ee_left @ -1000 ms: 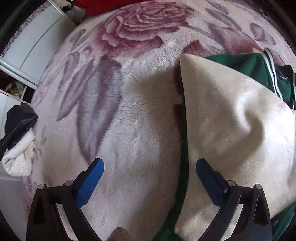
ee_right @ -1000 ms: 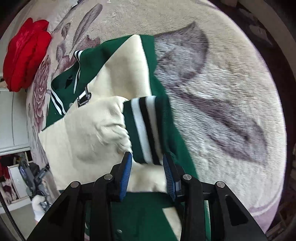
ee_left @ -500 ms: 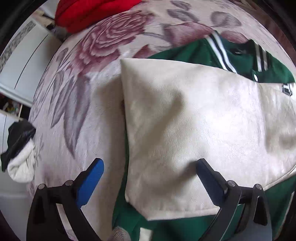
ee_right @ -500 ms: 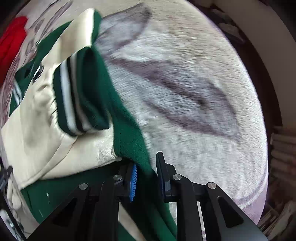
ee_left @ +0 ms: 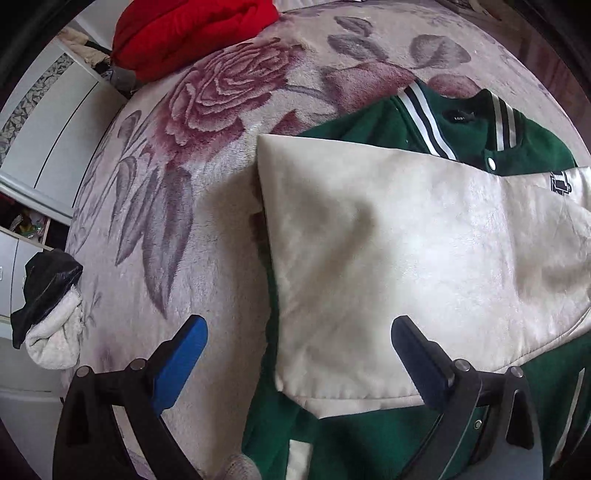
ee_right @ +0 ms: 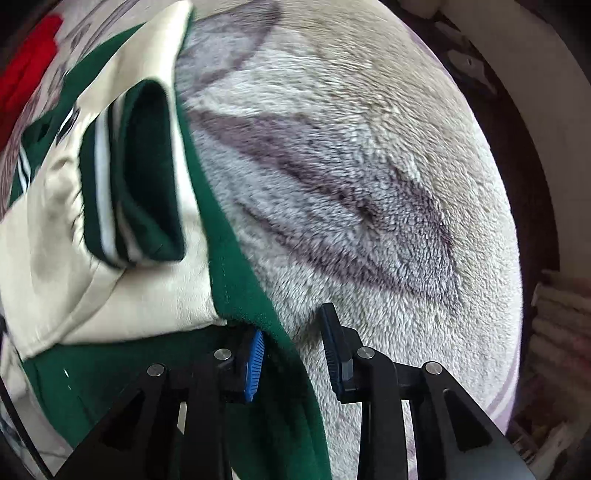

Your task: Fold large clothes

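Now, going left to right:
Cupboards [ee_left: 55, 155]: white, off the bed's left edge, with a black-and-white bundle [ee_left: 48, 310] below them; neither is in the way.
Red garment [ee_left: 192, 29]: at the far end of the bed, well apart from the work.
Bed [ee_left: 184, 184]: a rose-print fleece blanket covers it, and the jacket lies on it.
Left gripper [ee_left: 295, 358]: jaws wide open and holding nothing, hovering above the jacket's left edge. A second ago it looked mostly at bare blanket; now the sleeve fills its view, so it has drawn back over the garment.
Jacket [ee_left: 480, 122]: green with cream sleeves, lying flat, striped collar toward the far end.
Sleeve [ee_left: 424, 258]: the cream sleeve is laid across the green body, fairly smooth.
Cuff [ee_right: 129, 184]: a second ago it sat between the right jaws; now it lies released on the cream cloth, so the sleeve fold looks done.
Right gripper [ee_right: 291, 350]: pointing down at the jacket's green side edge [ee_right: 236, 280], which passes between the jaws; they are opening a little and not pressing on it.
Meaning: probably the body fold comes next, starting from that edge.
Obstacles: none near; the loose cuff could slide if the body is lifted sharply.
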Action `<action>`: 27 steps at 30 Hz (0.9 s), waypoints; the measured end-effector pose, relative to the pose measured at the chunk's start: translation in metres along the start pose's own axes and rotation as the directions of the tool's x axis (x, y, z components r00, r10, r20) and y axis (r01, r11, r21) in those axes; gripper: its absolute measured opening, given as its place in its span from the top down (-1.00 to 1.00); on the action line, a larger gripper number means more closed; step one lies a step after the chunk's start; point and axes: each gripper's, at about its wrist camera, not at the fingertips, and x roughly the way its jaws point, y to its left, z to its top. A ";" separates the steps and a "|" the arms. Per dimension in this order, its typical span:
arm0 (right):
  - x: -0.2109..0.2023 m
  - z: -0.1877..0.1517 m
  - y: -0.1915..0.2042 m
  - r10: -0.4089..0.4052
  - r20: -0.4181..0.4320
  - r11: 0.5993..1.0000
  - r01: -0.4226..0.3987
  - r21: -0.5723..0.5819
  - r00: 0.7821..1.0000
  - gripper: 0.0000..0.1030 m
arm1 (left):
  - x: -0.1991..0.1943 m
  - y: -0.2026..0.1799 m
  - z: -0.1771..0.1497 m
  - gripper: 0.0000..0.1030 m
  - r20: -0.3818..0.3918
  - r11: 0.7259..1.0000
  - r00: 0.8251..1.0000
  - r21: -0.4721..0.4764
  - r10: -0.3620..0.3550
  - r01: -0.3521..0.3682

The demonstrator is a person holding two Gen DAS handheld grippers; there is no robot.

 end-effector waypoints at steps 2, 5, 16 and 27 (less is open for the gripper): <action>0.001 -0.001 -0.012 0.024 -0.002 0.996 -0.024 0.087 1.000 0.44 | -0.005 0.018 -0.006 -1.00 -0.007 0.999 1.000 -0.036 0.024 -0.024; -0.012 -0.013 0.013 -0.083 -0.003 0.996 0.083 0.031 0.997 0.44 | -0.007 0.056 -0.026 -1.00 -0.049 0.993 0.998 -0.104 0.046 -0.051; 0.004 -0.194 0.152 0.418 -0.380 0.903 -0.423 0.076 0.825 0.27 | 0.007 0.117 -0.179 -1.00 -0.291 0.983 0.952 -0.120 0.099 -0.139; 0.049 -0.283 0.206 0.318 -0.354 0.945 -0.325 0.042 0.880 1.00 | -0.005 0.079 -0.242 -1.00 -0.297 0.997 0.955 -0.070 -0.001 -0.021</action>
